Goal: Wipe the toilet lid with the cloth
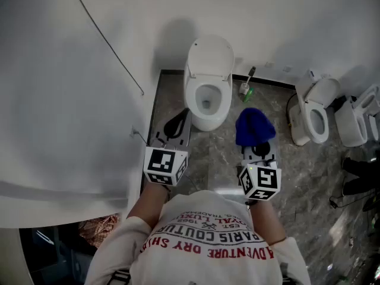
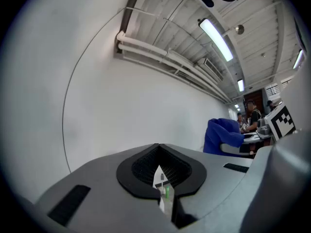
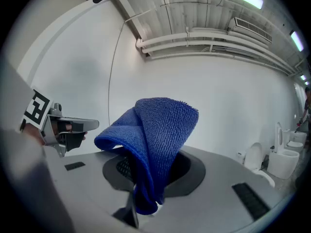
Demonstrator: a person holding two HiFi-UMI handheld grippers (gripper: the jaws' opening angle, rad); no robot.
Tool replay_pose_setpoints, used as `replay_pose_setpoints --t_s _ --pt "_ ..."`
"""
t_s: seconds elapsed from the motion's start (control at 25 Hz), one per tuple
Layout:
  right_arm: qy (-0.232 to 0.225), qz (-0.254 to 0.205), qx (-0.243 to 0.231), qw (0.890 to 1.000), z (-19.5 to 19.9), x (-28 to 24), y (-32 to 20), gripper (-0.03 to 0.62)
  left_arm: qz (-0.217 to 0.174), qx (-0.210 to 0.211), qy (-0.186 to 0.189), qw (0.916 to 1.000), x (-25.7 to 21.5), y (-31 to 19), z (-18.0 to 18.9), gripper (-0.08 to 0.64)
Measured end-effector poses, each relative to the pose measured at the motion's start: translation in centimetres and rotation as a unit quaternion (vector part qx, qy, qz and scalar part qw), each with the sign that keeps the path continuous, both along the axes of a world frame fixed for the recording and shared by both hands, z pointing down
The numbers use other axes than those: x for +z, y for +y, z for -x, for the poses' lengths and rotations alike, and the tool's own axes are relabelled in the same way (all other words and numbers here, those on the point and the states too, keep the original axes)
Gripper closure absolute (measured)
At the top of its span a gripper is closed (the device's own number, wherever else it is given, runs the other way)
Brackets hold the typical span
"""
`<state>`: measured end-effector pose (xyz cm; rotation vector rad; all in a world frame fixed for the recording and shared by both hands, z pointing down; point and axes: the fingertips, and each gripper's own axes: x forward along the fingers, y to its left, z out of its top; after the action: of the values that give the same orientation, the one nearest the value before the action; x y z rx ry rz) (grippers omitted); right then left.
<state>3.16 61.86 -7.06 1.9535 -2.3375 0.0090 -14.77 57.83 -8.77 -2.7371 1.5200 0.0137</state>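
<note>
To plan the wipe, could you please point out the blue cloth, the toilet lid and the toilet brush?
blue cloth (image 1: 254, 127): head view, middle of the bunched fabric.
toilet lid (image 1: 211, 53): head view, centre of the raised lid.
toilet brush (image 1: 245, 91): head view, its green base.

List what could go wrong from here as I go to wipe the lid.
1. The right hand-held gripper pinches the cloth by its lower end, and most of it is bunched loose above. With the lid raised, a slipped cloth could drop into the open bowl.
2. The brush stands just right of the bowl, on the cloth's side. A wide swing may knock it over.
</note>
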Motion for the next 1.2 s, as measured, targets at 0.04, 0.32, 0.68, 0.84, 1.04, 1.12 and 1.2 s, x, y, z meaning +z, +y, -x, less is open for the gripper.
replay_pose_setpoints --t_s 0.04,0.32,0.68,0.84,1.04,1.12,1.2 --pt "0.001 0.001 0.000 1.000 0.1 0.1 0.0 0.505 0.000 -0.001 0.000 1.0000 0.1 -0.1 0.2 0.554" --pt "0.002 0.005 0.001 1.000 0.5 0.7 -0.4 0.505 0.002 -0.002 -0.002 1.0000 0.6 -0.3 0.9 0.554" --pt "-0.012 0.006 0.002 1.000 2.4 0.9 -1.8 0.505 0.009 -0.013 -0.007 0.9998 1.5 -1.3 3.4 0.554" --pt "-0.016 0.019 0.000 1.000 2.8 1.9 -2.4 0.505 0.023 -0.026 0.001 0.9994 2.7 -2.0 4.8 0.554" --pt "-0.019 0.036 -0.002 0.999 2.5 3.5 -4.4 0.505 0.042 -0.034 0.001 0.9985 4.6 -3.8 5.4 0.554" --pt "-0.021 0.039 -0.004 0.999 2.5 4.7 -5.9 0.505 0.045 -0.038 0.000 0.9983 5.9 -5.0 5.7 0.554" --pt "-0.024 0.043 -0.008 0.999 2.3 5.7 -8.0 0.505 0.051 -0.045 -0.002 0.9977 7.0 -6.6 5.9 0.554"
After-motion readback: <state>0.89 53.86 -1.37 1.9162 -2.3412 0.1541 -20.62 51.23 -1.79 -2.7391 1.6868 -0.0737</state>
